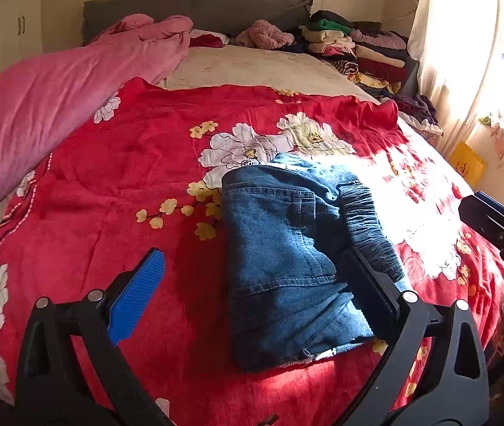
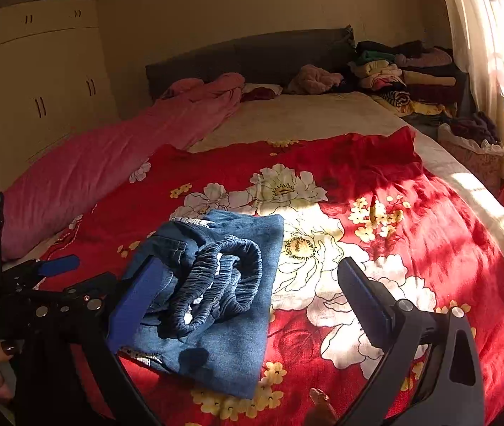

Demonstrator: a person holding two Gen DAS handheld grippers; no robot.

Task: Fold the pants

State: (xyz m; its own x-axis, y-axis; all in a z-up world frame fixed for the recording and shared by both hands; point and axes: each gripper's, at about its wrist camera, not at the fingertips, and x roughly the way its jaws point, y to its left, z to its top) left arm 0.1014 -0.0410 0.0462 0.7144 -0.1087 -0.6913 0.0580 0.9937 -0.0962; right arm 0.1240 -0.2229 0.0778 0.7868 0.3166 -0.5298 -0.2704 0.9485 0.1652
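left gripper: your jaws stand wide apart, gripping nothing.
right gripper: yours too is spread wide and empty.
pants: folded denim bundle lying on the red floral blanket, between your left fingers, against your right gripper's blue left pad.

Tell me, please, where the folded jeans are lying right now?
The folded jeans lie on the red floral blanket at the near end of the bed, between the open left gripper and right gripper.
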